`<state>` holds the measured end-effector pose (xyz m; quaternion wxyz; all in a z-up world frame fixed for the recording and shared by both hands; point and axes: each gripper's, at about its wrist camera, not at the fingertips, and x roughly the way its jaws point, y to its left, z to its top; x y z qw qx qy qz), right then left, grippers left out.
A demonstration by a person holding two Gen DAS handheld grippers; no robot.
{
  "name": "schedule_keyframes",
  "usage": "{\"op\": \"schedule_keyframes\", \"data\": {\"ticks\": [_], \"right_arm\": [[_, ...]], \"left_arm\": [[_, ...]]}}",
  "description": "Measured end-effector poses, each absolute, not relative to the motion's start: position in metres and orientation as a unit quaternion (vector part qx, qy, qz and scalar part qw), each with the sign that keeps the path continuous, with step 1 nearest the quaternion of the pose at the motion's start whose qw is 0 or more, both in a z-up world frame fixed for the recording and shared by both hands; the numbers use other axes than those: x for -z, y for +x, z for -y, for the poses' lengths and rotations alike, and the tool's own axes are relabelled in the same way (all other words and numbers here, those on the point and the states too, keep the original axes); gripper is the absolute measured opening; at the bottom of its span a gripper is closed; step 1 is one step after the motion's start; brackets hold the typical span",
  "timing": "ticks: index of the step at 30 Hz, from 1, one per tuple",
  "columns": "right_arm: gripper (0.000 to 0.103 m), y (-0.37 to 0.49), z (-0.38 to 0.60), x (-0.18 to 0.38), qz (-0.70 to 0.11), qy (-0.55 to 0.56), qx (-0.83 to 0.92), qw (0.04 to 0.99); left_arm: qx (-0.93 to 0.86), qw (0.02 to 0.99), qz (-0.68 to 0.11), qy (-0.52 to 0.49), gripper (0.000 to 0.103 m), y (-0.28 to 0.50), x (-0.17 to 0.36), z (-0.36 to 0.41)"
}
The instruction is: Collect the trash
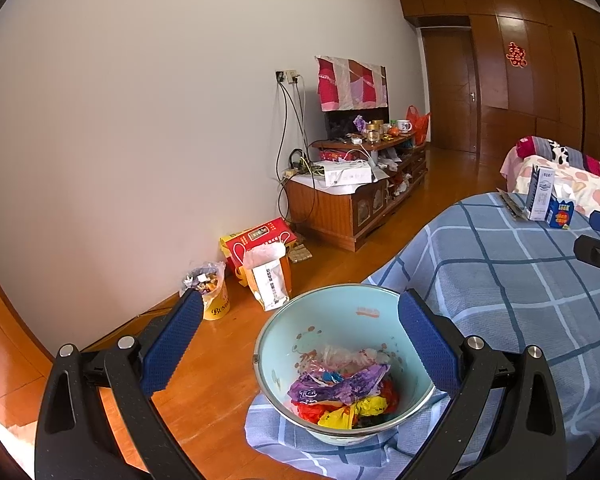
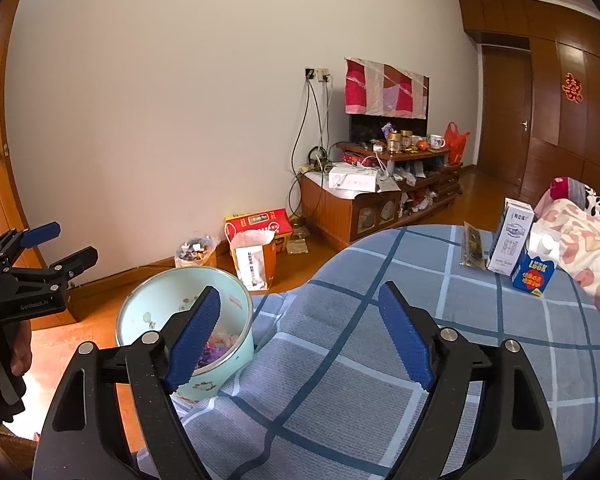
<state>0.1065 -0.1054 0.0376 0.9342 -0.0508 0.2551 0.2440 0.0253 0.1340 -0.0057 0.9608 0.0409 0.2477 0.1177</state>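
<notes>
Round pale-blue metal bin (image 1: 342, 360) beside the bed holds crumpled colourful wrappers (image 1: 340, 394) | white milk carton (image 2: 512, 242), blue juice carton (image 2: 534, 274), dark snack packet (image 2: 473, 246) left on checked blue bedspread (image 2: 360, 360) | I judge collecting partway | left gripper (image 1: 300, 348), right gripper (image 2: 300, 336) spread, empty

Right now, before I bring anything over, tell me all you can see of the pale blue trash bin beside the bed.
The trash bin is a round, pale blue bucket with a metal-looking rim and cartoon prints inside and out. It stands upright on the wood floor, pressed against the blue checked bedspread, which bunches around its base. It holds crumpled purple, yellow, red and clear wrappers, roughly a third full. Neither claw touches it.
</notes>
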Motion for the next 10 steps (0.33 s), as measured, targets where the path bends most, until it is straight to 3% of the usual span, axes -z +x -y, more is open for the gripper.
{"op": "schedule_keyframes", "data": {"ticks": [10], "right_arm": [[0.085, 0.136, 0.166, -0.024, -0.281, -0.043, -0.177, 0.942]], "left_arm": [[-0.1, 0.96, -0.26, 0.027, 0.096, 0.029, 0.014, -0.137]]}}
